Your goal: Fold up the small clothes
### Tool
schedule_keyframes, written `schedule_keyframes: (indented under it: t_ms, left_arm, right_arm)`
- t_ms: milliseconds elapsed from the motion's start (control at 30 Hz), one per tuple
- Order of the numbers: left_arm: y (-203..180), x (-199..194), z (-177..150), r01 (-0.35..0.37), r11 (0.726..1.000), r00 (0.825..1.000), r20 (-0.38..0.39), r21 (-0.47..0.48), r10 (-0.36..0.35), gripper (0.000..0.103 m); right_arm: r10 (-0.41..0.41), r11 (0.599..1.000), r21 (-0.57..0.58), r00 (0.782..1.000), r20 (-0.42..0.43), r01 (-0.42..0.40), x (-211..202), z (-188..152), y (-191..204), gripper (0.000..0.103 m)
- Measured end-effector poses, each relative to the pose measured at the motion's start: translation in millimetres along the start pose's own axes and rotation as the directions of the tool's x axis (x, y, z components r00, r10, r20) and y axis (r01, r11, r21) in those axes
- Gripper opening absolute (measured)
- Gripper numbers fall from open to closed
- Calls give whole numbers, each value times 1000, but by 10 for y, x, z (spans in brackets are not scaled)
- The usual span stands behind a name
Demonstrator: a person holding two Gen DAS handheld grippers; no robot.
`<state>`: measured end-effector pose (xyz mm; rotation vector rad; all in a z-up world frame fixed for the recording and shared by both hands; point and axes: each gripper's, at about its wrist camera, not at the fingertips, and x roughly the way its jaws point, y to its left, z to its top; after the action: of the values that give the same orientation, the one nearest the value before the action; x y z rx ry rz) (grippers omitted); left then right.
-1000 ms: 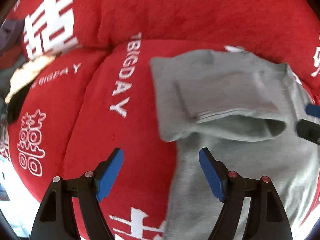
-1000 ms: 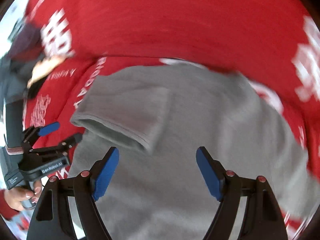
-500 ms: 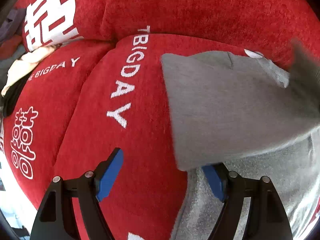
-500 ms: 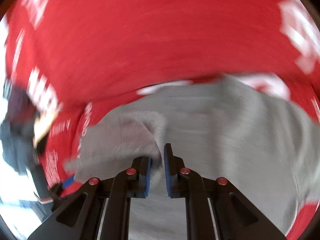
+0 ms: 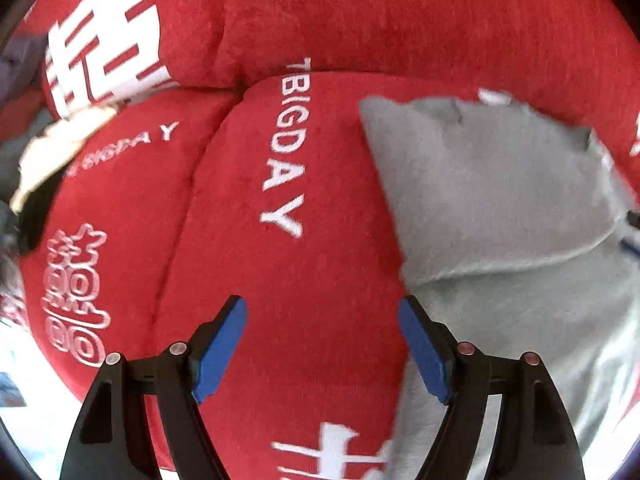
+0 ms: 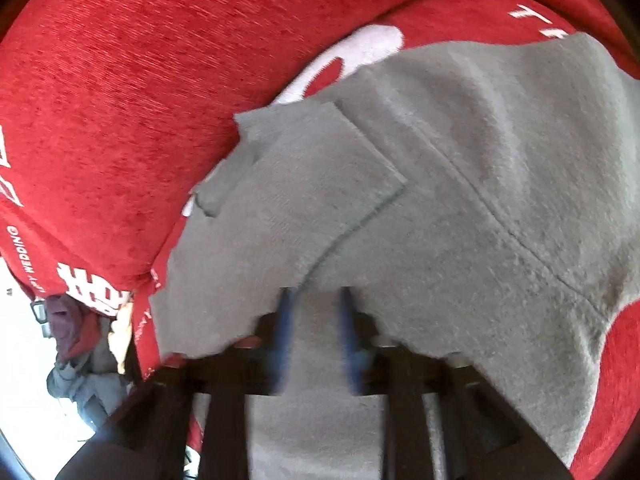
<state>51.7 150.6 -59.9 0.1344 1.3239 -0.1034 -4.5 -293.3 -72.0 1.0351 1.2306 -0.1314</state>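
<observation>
— Grey garment (image 5: 500,200) lies on the red cushion (image 5: 304,272), 1 sleeve flap folded across it. The right gripper (image 6: 316,320) has just been opening, jaws parted, blurred, cloth between them but seemingly not pinched.

— And the left gripper (image 5: 324,344)?

— Wide open over bare cushion beside the hem. The flap could slide back if a blue pad drags it.

— Only the right wrist view shows the flap's seam.

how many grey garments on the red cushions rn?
1: the grey garment lies on the red cushions, right of the open left gripper. The heap of clothes off the cushion edge may hide more.
</observation>
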Motion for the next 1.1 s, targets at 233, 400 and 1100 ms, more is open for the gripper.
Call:
schedule_keyframes:
  t_ms: [233,400,1100]
  left_arm:
    - [-303,263,473,35,999,999,20,-16,-35,79]
    - [-289,283,490,-21,1000,999,27,2,21,79]
    - [-124,376,143,13,1000,1000,2,-28,-13,81]
  right_arm:
    - [37,995,90,999,11,-38,212,302,17,42]
    - [62,998,-1,998,18,-62,-26,258,145,7]
    - [-117,992,-58,993,-23,116,42,14,135,30]
